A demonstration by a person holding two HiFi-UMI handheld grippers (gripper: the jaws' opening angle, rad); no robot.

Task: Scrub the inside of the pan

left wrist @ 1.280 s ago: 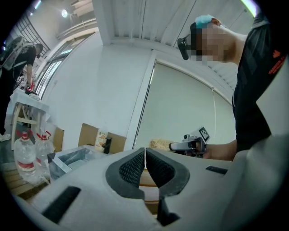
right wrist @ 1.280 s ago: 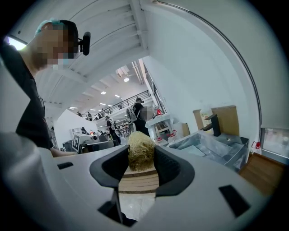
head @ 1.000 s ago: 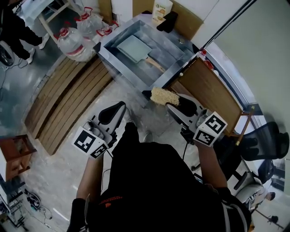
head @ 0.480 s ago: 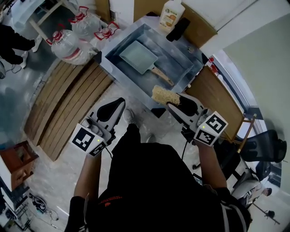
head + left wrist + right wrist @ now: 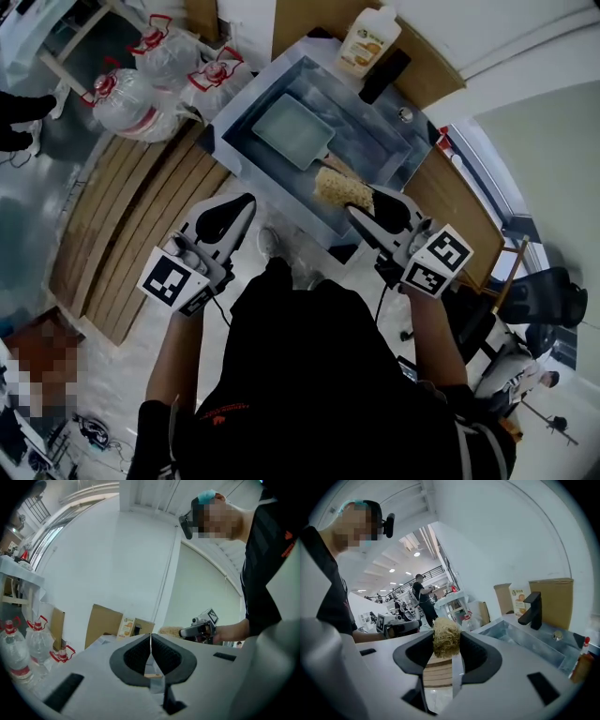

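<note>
Person at a sink; a square pan lies flat inside it. The right gripper clamps a scrubber above the sink's near edge, clear of the pan. The left gripper, jaws together and empty, hangs short of the sink. Likely best: press the scrubber flat onto the pan floor and steady the handle.

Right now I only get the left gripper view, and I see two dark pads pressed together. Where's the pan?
Observer: In the head view the pan lies inside the metal sink.
Operator: Who has the scrubber?
Observer: The right hand-held gripper is shut on a straw-coloured scrubber.
Operator: Is it in the pan yet?
Observer: No. In the head view it hangs over the sink's near side, short of the pan's inside.
</note>
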